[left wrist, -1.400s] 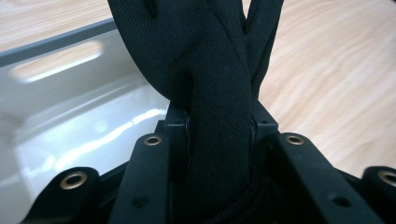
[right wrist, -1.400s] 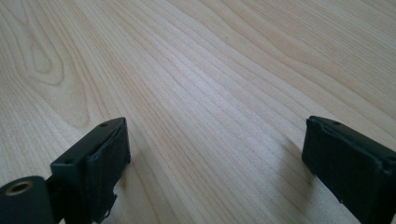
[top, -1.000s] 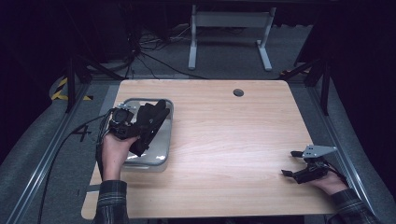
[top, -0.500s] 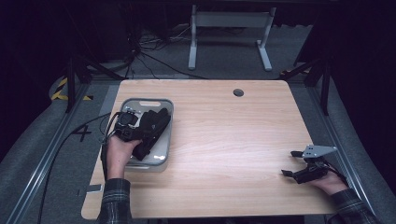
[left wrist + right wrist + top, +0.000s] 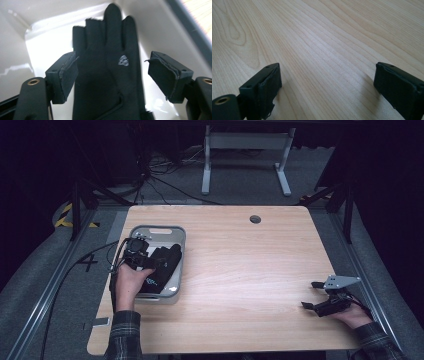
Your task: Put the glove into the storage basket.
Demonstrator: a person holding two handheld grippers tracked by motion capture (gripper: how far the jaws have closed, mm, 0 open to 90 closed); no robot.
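Note:
A black glove [image 5: 164, 266] with a small grey logo lies flat in the grey tray [image 5: 160, 228] at the table's left side. My left gripper [image 5: 155, 262] hangs low over the tray. In the left gripper view its jaws have just been opening and stand wide apart on either side of the glove [image 5: 105, 50], which rests on the pale tray floor [image 5: 45, 45]. The pads do not press on it. My right gripper [image 5: 308, 294] rests near the table's front right corner, open, with only bare wood [image 5: 324, 37] between its jaws.
The wooden table [image 5: 250, 270] has a small round cable hole [image 5: 255, 219] at the back. The tray's walls [image 5: 160, 27] rise close around the left gripper. A cable [image 5: 75, 270] trails off the table's left edge. A white desk frame [image 5: 245, 150] stands beyond the table.
The left gripper came down slightly toward the near part of the tray and opened. The glove it held up now lies flat in the tray. The right gripper has not moved.

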